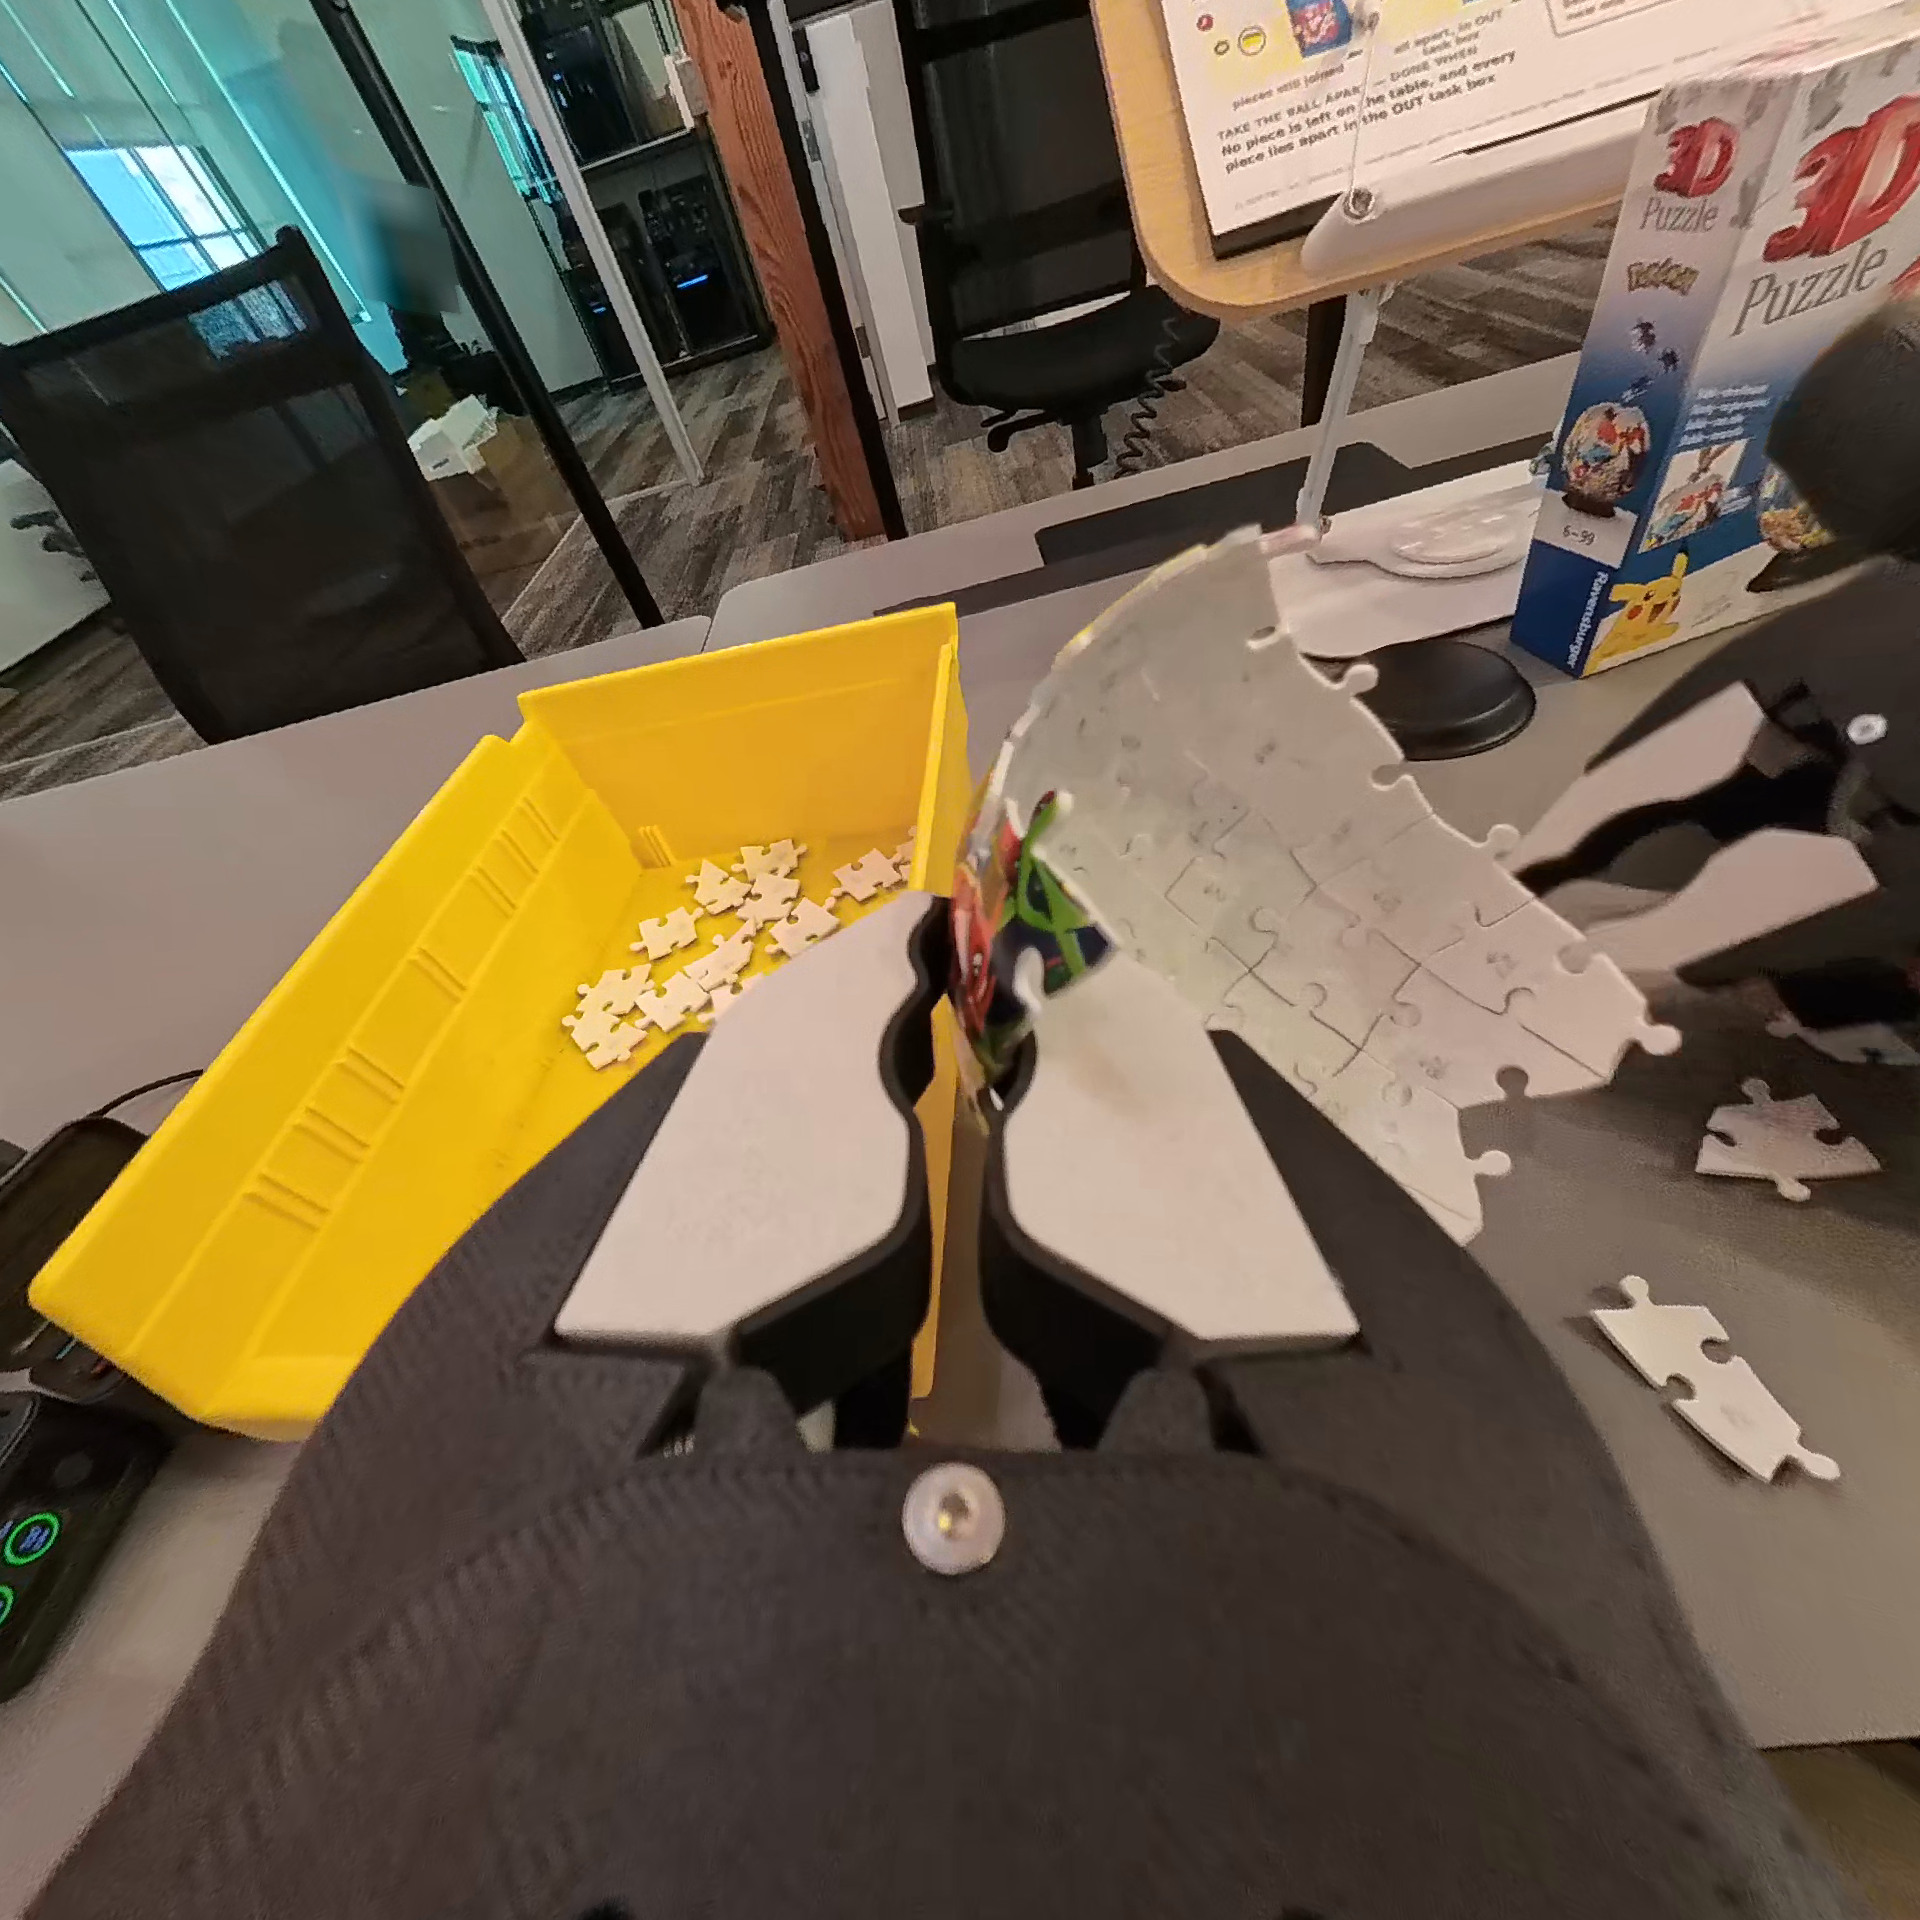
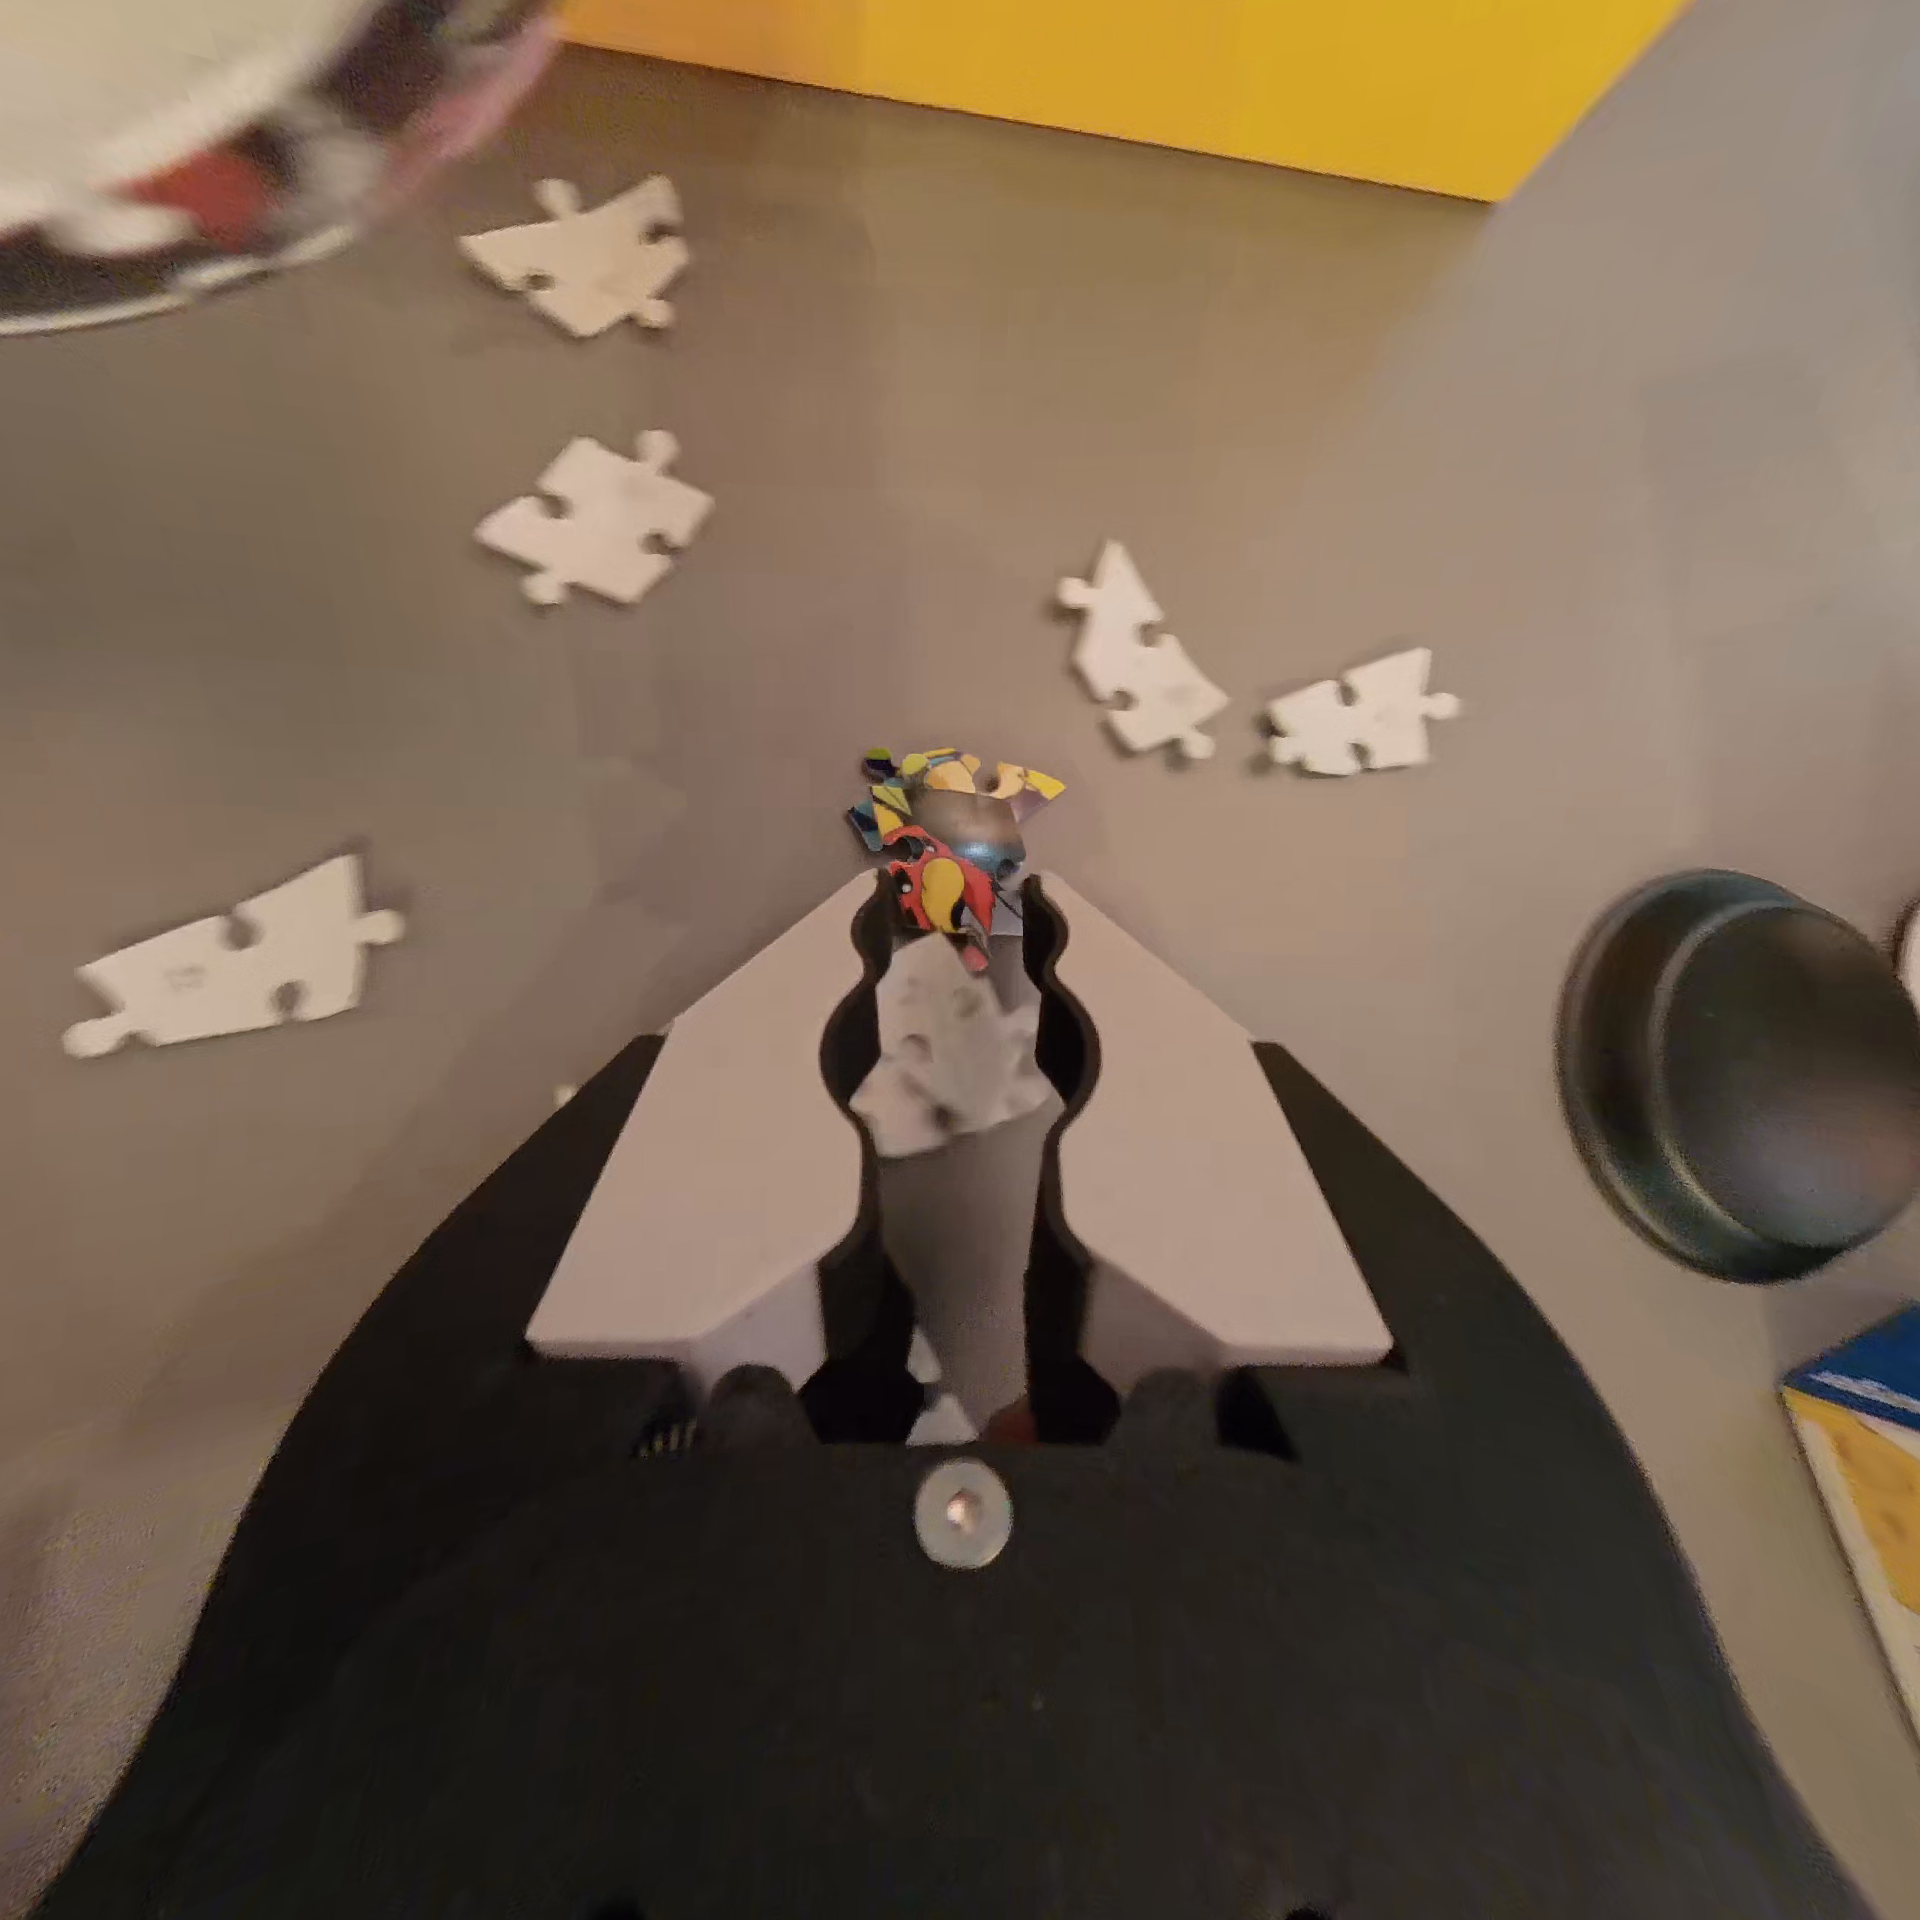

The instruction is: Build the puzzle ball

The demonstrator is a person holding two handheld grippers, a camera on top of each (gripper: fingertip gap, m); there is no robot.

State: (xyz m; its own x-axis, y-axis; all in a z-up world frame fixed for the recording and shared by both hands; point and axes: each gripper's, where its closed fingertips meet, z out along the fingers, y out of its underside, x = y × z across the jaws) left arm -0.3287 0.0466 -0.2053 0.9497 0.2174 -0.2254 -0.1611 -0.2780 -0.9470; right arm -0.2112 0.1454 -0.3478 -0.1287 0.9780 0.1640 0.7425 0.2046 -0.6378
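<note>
My left gripper (image 1: 982, 966) is shut on the rim of a partly built puzzle ball shell (image 1: 1299, 883), held above the table with its pale inner side toward me; its blurred edge shows in the right wrist view (image 2: 156, 156). My right gripper (image 2: 961, 899) is shut on a small cluster of joined puzzle pieces (image 2: 951, 842), printed side up, just above the grey table. The right gripper also shows at the right of the left wrist view (image 1: 1704, 831). Several loose pieces lie face down on the table (image 2: 597, 520).
A yellow bin (image 1: 343, 1091) with several loose white pieces (image 1: 717, 956) stands left of the ball. A black ball stand (image 2: 1745, 1081) and the puzzle box (image 1: 1745, 364) sit at the right. A tilted board with a sheet of paper stands behind. The gap from one gripper's tips to the other's is roughly 20 cm.
</note>
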